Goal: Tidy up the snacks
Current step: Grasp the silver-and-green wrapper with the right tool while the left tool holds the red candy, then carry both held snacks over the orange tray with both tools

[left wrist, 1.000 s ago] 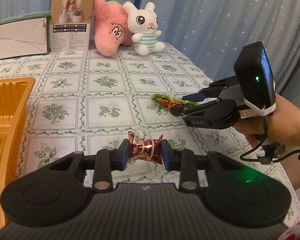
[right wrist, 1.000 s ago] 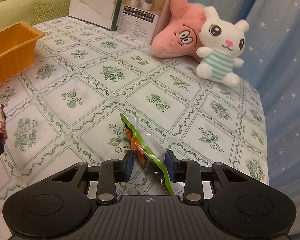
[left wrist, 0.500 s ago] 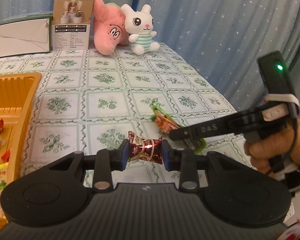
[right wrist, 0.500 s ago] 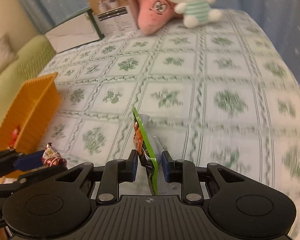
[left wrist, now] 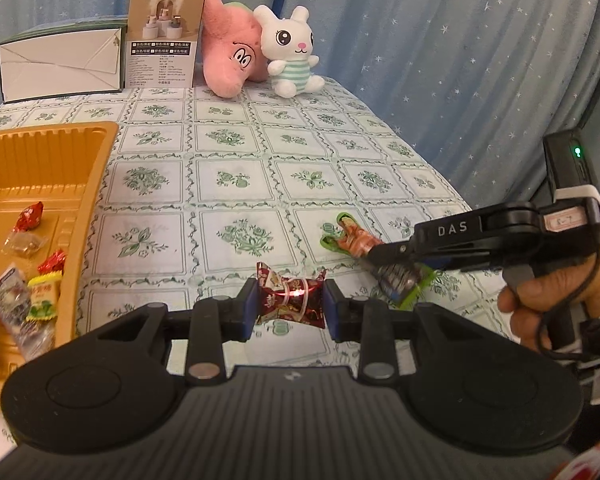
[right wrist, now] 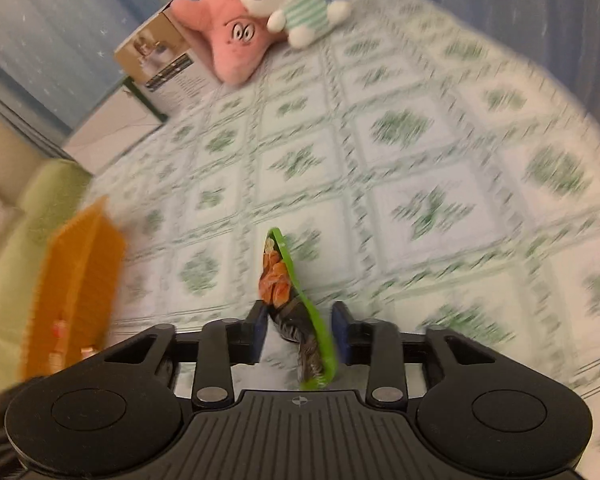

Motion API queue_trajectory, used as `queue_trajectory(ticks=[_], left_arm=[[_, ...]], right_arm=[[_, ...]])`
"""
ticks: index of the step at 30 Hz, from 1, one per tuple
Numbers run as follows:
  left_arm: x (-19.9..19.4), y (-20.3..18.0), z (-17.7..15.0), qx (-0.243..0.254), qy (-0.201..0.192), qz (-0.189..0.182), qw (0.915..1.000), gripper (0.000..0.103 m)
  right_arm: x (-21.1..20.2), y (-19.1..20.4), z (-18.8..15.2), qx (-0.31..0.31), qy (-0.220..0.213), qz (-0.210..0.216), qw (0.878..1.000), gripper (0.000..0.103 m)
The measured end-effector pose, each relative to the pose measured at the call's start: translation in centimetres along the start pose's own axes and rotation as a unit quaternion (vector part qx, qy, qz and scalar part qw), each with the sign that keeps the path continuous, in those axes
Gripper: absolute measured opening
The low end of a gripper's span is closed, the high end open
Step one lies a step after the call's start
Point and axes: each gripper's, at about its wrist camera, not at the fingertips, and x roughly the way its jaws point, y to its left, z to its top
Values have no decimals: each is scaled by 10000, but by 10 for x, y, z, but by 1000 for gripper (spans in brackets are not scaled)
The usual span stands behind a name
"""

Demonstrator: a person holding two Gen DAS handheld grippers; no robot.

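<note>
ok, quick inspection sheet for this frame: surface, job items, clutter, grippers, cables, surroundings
Surface: table under a green floral tablecloth, flat.
Job's things: dark red candy held off the cloth; green snack packet held edge-up; orange tray at left with several wrapped snacks inside.
Clutter: product box, flat white box, pink plush and white bunny plush at the far edge.
Grippers: left gripper shut on the candy; right gripper around the packet, a gap showing at its right pad, view blurred.
Cables: black cable looping by the right hand.
Surroundings: blue star-print curtain; green sofa beyond the tray.
</note>
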Motion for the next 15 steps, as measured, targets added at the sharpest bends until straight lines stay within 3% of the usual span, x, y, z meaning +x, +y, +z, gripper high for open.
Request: queue_trajectory(ticks=[5,10,15], left_arm=[[-1,1,-1,-26,-10,-2,10000,30],[2,2,1,-16,-6,2,10000,30],[5,1,1,21,31,-5,10000,30]], right_arm=[[5,15,-6,-954,-215,-308,9947,40],[23,36,-16,-2142,-217,-615,9746,40],[36,40,-23,-2651,-103,-805,9608,40]])
